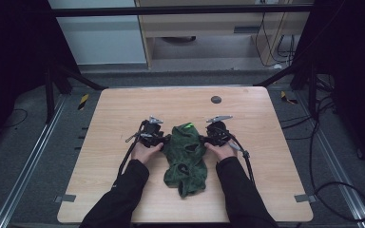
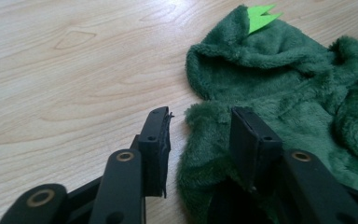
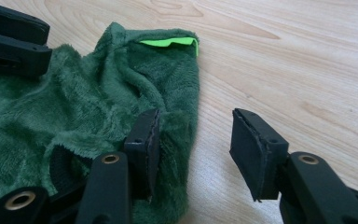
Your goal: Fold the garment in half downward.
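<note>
Left claw (image 2: 198, 135) agape astride fuzzy green garment's (image 2: 284, 93) edge on wooden table (image 2: 74, 70).

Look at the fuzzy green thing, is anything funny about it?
Yes. The green fleece garment lies crumpled on the table, not spread flat. The left gripper and right gripper sit open at its edges.

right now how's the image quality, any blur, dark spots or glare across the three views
High view: softly lit wooden table with black, underexposed surroundings; the green fleece garment reads dark with little detail. Left gripper view: fleece and wood grain fairly sharp, the near fingers slightly soft, mild sheen on the wood. Right gripper view: similar, with the neon green tag almost blown out.
</note>
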